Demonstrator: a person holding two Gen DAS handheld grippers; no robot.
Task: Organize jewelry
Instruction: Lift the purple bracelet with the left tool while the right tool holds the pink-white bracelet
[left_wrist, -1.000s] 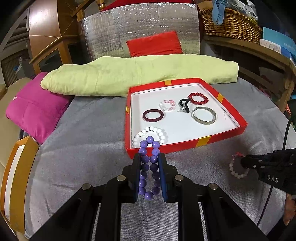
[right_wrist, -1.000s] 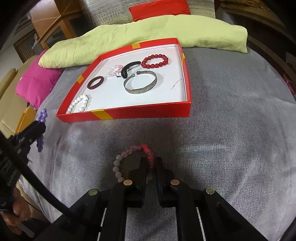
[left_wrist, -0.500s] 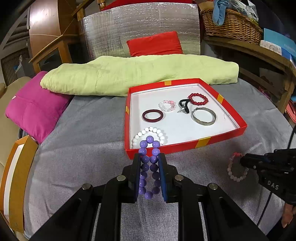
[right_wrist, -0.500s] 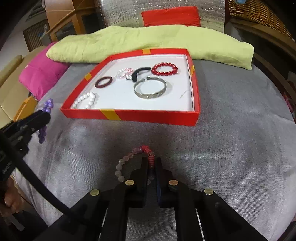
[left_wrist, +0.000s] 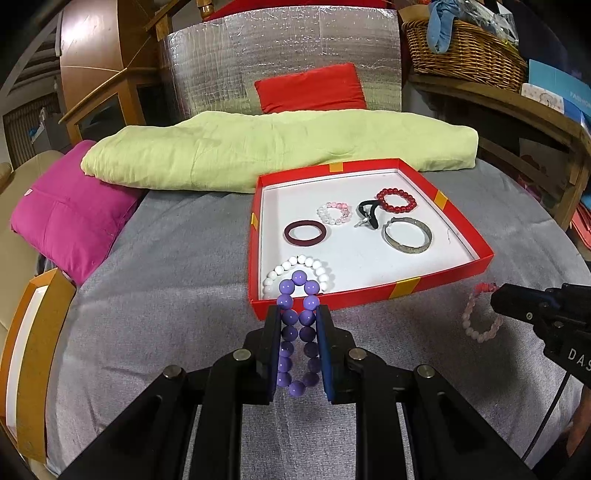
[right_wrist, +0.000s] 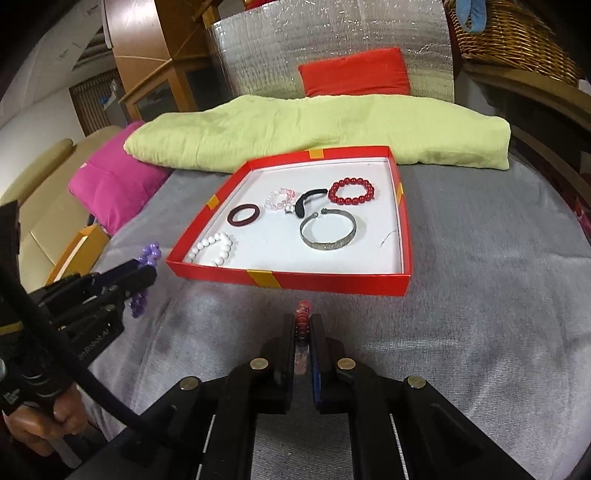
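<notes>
My left gripper (left_wrist: 298, 314) is shut on a purple bead bracelet (left_wrist: 299, 332), held upright just before the near left corner of the red tray (left_wrist: 373, 291). The tray holds a white bead bracelet (left_wrist: 299, 271), a dark red bangle (left_wrist: 305, 233), a pale pink bead bracelet (left_wrist: 334, 213), a black hair tie (left_wrist: 367, 214), a red bead bracelet (left_wrist: 396, 200) and a silver cuff (left_wrist: 407, 235). My right gripper (right_wrist: 303, 319) is shut on a pink bracelet with red beads (right_wrist: 302, 317), lifted off the grey cloth; in the left wrist view that pink bracelet (left_wrist: 480, 317) hangs from the right gripper (left_wrist: 496, 297).
A grey cloth (right_wrist: 480, 314) covers the surface. A green folded blanket (left_wrist: 277, 147), a magenta cushion (left_wrist: 70, 218) and a red cushion (left_wrist: 310, 86) lie behind the tray. A wicker basket (left_wrist: 465, 55) sits on a shelf at the right. A person's hand (right_wrist: 48, 421) grips the left gripper's handle.
My right gripper has risen and tipped up with the pink bracelet, which now hangs off the cloth. The left gripper and purple bracelet have stayed still.
</notes>
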